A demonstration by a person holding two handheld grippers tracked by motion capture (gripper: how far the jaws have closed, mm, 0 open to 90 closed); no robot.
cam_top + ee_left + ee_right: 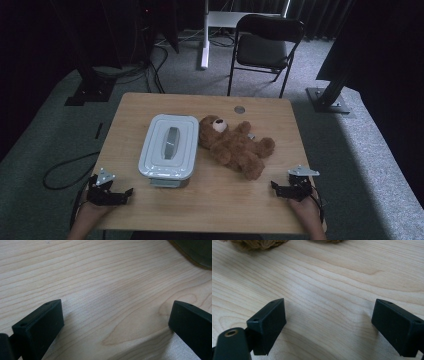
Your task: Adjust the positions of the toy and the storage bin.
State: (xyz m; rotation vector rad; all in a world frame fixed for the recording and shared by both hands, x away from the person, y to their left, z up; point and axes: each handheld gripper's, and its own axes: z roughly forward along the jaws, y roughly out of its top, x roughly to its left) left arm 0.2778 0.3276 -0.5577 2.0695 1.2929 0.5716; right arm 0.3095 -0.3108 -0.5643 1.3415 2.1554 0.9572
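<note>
The left gripper (120,193) rests at the near left edge of the wooden table (215,210), held by the person's left hand (90,212). In the left gripper view its two black jaws stand wide apart, with bare wood grain between them and nothing gripped. The right gripper (278,188) rests at the near right edge, held by the right hand (306,210); in the right gripper view its jaws are likewise spread wide over bare tabletop — no object lies between them.

Nearest to the grippers are two items at the middle of the table. A white lidded box (169,145) with a grey handle on its lid sits left of centre, its near end just beyond the left gripper. A brown teddy bear (233,145) lies on its back immediately to the right of the box, head toward the far side, touching or almost touching the box wall — the contact cannot be resolved. One leg of the bear extends toward the right gripper but remains apart from it; brown fur (257,243) appears at the top edge of the right gripper view.

Beyond the table a black folding chair (265,47) stands on grey carpet.
</note>
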